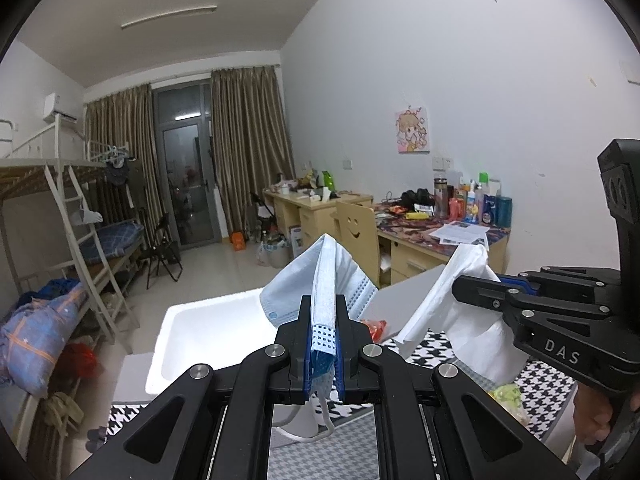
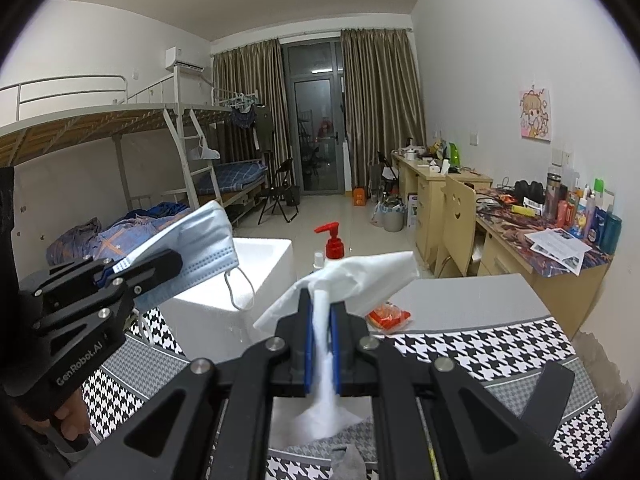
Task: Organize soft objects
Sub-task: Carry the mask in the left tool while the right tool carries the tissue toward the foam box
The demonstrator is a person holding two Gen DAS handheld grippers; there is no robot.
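My left gripper [image 1: 324, 312] is shut on a light blue face mask [image 1: 320, 280], held up above the table with an ear loop dangling below the jaws. The same left gripper [image 2: 160, 262] and face mask [image 2: 192, 248] show at the left of the right wrist view. My right gripper [image 2: 322, 304] is shut on a white tissue [image 2: 360, 276] that folds over its fingertips and hangs down behind them. In the left wrist view the right gripper [image 1: 460, 286] and the white tissue [image 1: 452, 300] stand at the right, level with the mask.
A white foam box [image 2: 264, 264] stands open beyond the houndstooth tablecloth [image 2: 500, 344]. A red pump bottle [image 2: 334, 242] and a red-orange packet [image 2: 388, 316] lie by it. A chair [image 2: 456, 216] and cluttered desks [image 2: 560, 248] line the right wall, bunk beds [image 2: 120, 140] the left.
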